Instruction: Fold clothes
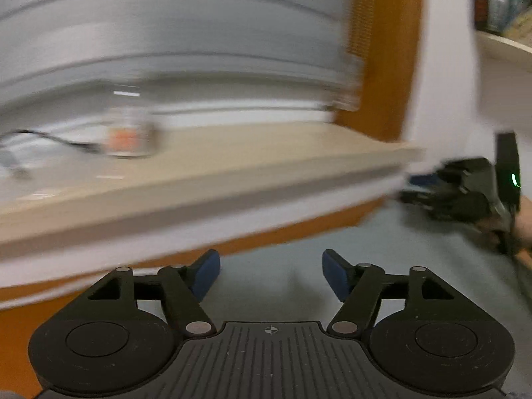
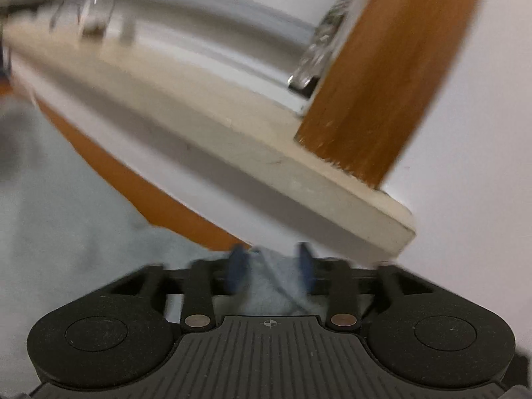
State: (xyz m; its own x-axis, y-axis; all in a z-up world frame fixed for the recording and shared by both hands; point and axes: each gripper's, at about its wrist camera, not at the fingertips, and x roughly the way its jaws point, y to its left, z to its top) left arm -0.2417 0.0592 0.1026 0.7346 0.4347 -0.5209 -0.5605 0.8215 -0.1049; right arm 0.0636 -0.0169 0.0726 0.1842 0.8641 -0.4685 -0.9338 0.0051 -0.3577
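A pale blue-grey cloth (image 1: 415, 249) lies spread on an orange tabletop (image 1: 20, 332). My left gripper (image 1: 271, 274) hovers low over its near part, open wide, with nothing between the blue pads. Further right, my right gripper (image 1: 414, 188) rests at the cloth's far edge, with a person's hand (image 1: 523, 226) behind it. In the right wrist view the cloth (image 2: 66, 199) fills the lower left, and a raised fold of it (image 2: 276, 276) stands between the parted pads of the right gripper (image 2: 272, 267). The pads do not clamp it.
A beige window sill (image 1: 232, 159) juts over the table's far side, above a white wall. On it stand a small clear jar (image 1: 128, 136) and a black cable (image 1: 50, 138). An orange wooden window frame (image 2: 382, 83) rises from the sill's end. Both views are motion-blurred.
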